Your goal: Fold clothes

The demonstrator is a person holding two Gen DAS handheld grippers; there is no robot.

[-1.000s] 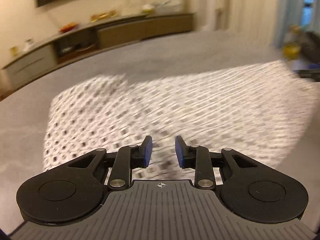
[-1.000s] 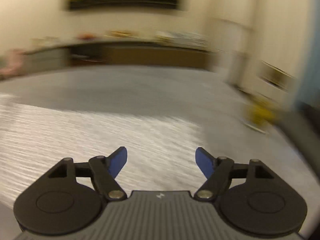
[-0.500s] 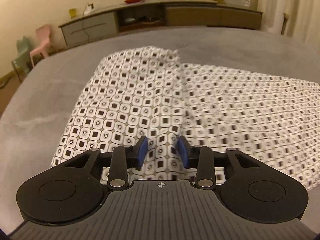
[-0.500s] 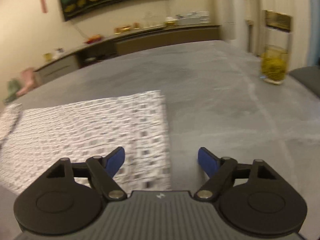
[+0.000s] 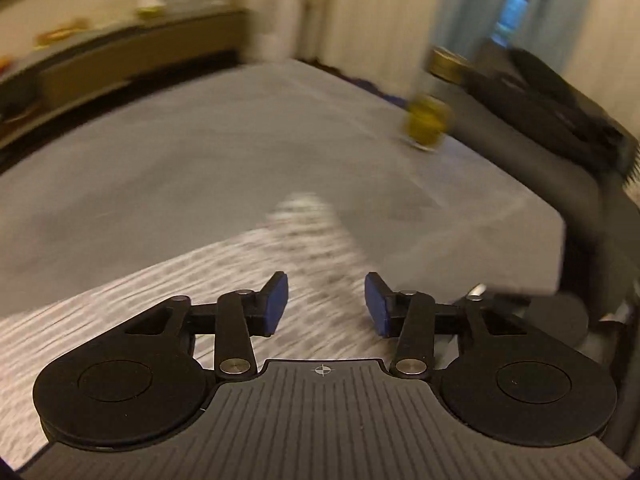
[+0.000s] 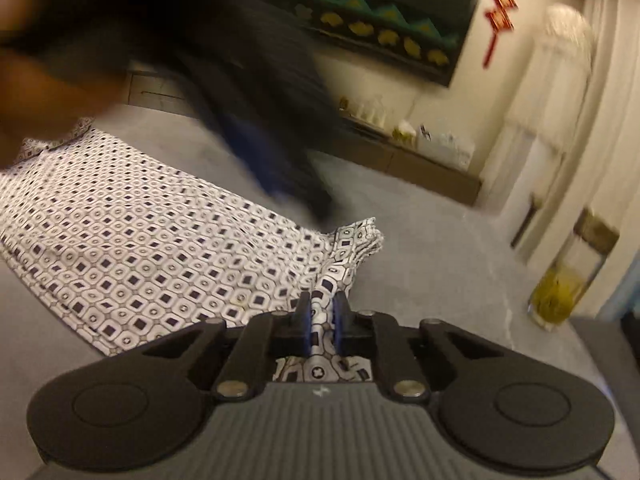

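1. Pinching a corner of the cloth [image 6: 168,256], the right gripper [image 6: 321,322] has its fingers nearly closed on the fabric.
2. Cloth lies flat on the bench [image 6: 440,248], long axis running toward 10 o'clock.
3. Left gripper [image 5: 326,306]: fingers apart, empty, above the cloth's edge; a free corner lies at 12 o'clock.

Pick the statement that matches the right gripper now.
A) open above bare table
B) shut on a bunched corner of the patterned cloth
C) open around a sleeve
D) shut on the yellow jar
B: the right gripper pinches a fold of the patterned cloth between nearly closed pads.
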